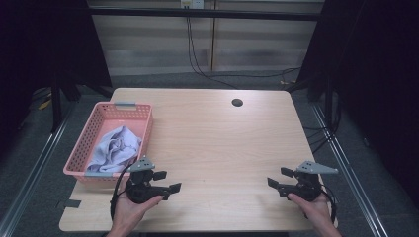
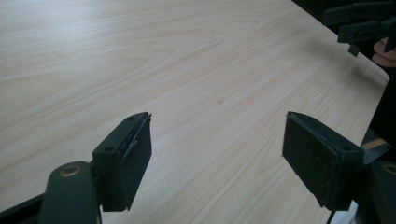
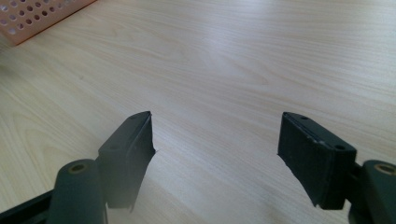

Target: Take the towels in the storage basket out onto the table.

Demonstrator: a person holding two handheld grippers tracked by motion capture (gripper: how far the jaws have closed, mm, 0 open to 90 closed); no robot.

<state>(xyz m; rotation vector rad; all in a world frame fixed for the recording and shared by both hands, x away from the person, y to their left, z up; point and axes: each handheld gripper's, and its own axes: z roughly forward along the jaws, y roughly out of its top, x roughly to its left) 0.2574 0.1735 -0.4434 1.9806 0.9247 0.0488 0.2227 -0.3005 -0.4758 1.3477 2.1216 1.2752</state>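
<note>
While both hands rest low, left tool and right tool gape (empty); cloth fills basket.

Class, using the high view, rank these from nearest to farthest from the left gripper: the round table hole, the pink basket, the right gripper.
1. pink basket, just up-left of the left gripper.
2. right gripper, across the near edge.
3. round table hole, far side, right of centre.

The pink basket is cut off by the frame's edge.
</note>
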